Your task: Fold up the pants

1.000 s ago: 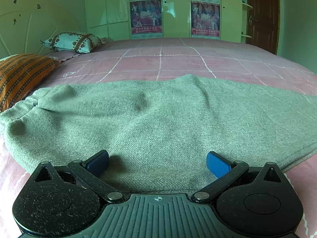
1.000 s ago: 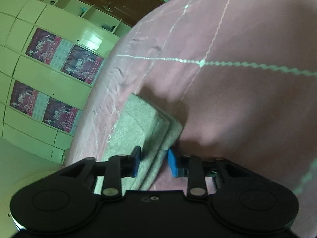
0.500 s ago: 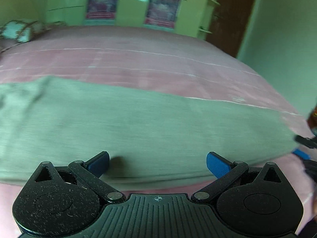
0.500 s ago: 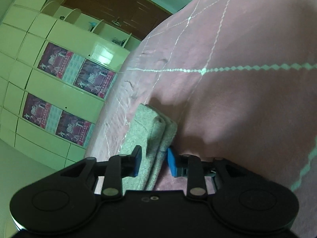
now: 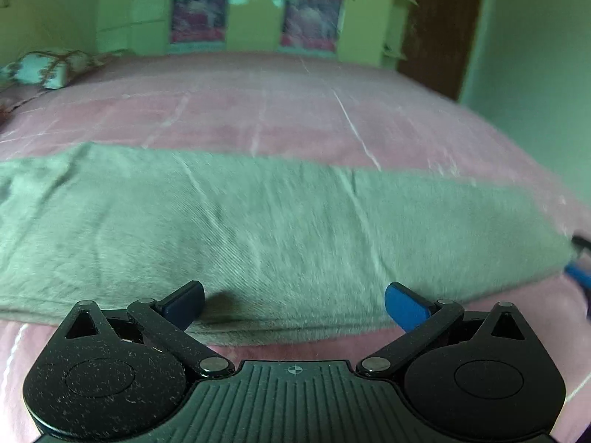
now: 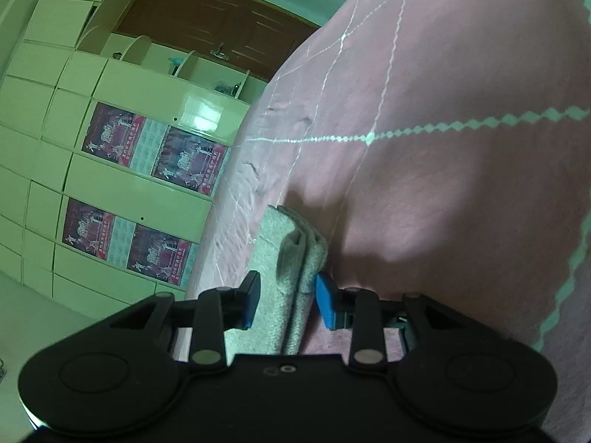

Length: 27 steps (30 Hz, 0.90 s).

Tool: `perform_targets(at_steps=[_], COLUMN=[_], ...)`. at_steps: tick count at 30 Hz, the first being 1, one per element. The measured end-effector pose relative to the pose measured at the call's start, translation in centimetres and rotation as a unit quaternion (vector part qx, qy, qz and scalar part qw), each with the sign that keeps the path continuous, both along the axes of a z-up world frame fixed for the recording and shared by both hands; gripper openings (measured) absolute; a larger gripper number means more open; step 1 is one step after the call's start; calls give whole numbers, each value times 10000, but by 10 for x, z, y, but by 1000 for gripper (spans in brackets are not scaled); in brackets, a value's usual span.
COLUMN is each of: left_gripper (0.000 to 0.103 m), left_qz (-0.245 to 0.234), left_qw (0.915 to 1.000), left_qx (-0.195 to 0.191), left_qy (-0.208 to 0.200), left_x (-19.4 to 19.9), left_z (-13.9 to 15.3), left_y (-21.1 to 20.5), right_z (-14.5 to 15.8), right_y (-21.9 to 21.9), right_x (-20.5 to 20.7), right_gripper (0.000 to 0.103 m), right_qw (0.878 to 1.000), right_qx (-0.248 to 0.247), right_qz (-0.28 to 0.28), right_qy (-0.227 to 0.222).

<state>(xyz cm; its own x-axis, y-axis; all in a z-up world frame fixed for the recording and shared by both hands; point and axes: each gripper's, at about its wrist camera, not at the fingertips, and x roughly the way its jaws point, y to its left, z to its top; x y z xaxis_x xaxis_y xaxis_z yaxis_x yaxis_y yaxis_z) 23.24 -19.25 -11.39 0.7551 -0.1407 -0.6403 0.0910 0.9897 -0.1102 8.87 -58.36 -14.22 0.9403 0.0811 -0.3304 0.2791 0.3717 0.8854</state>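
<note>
Left wrist view: grey pants (image 5: 280,229) lie folded lengthwise in one long band across the pink bedspread (image 5: 295,118), running from the left edge of the view to the right. The frame is blurred. Left gripper (image 5: 294,304) sits just over the near long edge of the pants, jaws spread wide, nothing between the blue pads; the cloth's edge lies below and ahead of them. At the far right end of the pants a bit of blue and black shows, the right gripper (image 5: 578,269) at the leg ends. Beyond the pants: a patterned pillow (image 5: 44,68) at the far left of the bed, a pale wardrobe (image 5: 255,11) with posters behind, and a dark door (image 5: 439,26) right of it.

Right wrist view: camera rolled, bed slants up to the right. Right gripper (image 6: 287,301) straddles the stacked leg ends of the pants (image 6: 291,258), several layers bunched between the pads. Its jaws have just been opening; left pad stands clear of the cloth, right pad (image 6: 325,301) is close against it, and contact there cannot be told. The grip looks released, cloth resting on the bedspread (image 6: 443,147). Wardrobe (image 6: 122,118) with posters fills the area left of the pants.
</note>
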Motion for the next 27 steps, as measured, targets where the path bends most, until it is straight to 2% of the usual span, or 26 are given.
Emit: perform_targets(at_steps=[2, 7, 9, 10, 11, 16, 19, 23, 25, 27], left_gripper=[103, 103, 103, 103, 103, 103, 103, 103, 103, 103], left_qz=[-79, -96, -82, -74, -76, -68, -65, -145, -396, -392], left_qw=[9995, 9989, 9989, 9990, 9990, 9991, 9989, 9993, 9989, 9984], left_qx=[216, 431, 451, 430, 423, 407, 454, 317, 160, 151], left_qy=[221, 130, 93, 82, 71, 23, -30, -116, -177, -391], left_x=[6, 5, 3, 3, 2, 2, 0, -2, -6, -12], left_z=[-8, -17, -18, -19, -18, -20, -22, -19, -11, -3], left_y=[-5, -12, -13, -13, -13, -12, -13, -8, 9, 41], right_z=[1, 8, 10, 9, 9, 6, 9, 27, 43, 67], right_y=[2, 15, 19, 19, 19, 16, 18, 34, 46, 66], right_x=[0, 17, 22, 24, 25, 26, 25, 27, 29, 31], right_gripper=[25, 25, 16, 9, 8, 9, 4, 2, 2, 2], right_qw=[9999, 9957, 9931, 9923, 9924, 9930, 9927, 9853, 9790, 9717], right_qx=[-89, -701, -888, -916, -901, -789, -823, -1467, -1827, -2167], right_qz=[54, 312, 381, 396, 401, 420, 435, 446, 618, 816], right_qy=[64, 521, 660, 733, 741, 771, 770, 748, 659, 472])
